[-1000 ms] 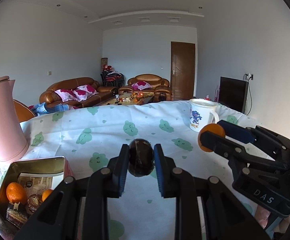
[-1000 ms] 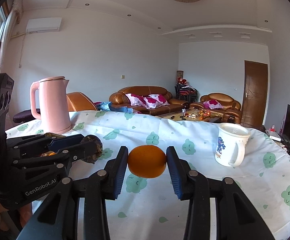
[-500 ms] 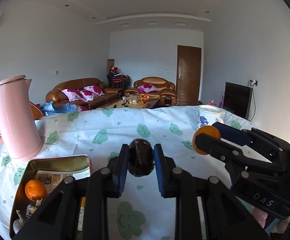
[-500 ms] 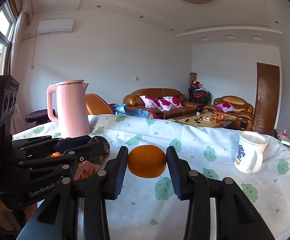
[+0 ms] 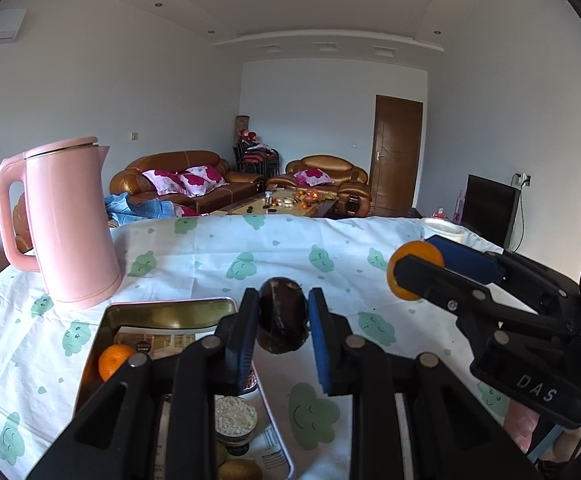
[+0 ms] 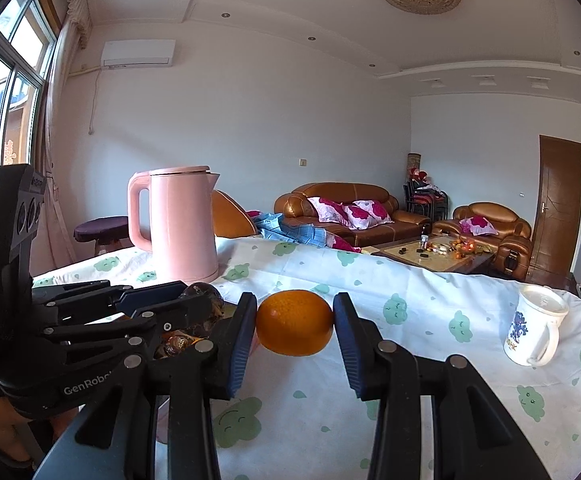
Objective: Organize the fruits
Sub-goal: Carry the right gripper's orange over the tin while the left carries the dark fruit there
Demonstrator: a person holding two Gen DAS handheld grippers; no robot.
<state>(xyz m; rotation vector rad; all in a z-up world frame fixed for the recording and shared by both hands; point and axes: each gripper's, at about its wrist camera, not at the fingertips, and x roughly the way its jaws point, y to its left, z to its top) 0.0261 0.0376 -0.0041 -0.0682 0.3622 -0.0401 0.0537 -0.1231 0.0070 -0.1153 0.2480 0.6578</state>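
Looking across the whole setup first: a big table (image 5: pixel 218 256) with a white cloth covered in green cloud faces, a tall pink kettle (image 5: pixel 66 220) standing upright at the far left, and a white mug (image 6: pixel 534 328) off to the right.

Next size down is the metal tin (image 5: pixel 170 314), an open rectangular box sitting on the cloth just in front of the kettle. It already has a small orange (image 5: pixel 113 360) in it plus a few other bits I can't make out.

Now the grippers. The left gripper (image 5: pixel 283 324) is clamped on a dark fruit (image 5: pixel 283 320), egg-shaped, long axis standing roughly upright between the pads. It hangs right over the near right edge of the tin, so my guess is a small shift left and down puts it in.

The right gripper (image 6: pixel 295 322) is closed on an orange fruit (image 6: pixel 295 322), slightly flattened, wide axis running pad to pad. It sits beside the left one, further from the tin, which lies to its left. So the left hand is clearly nearer, and I'd expect it to drop first.
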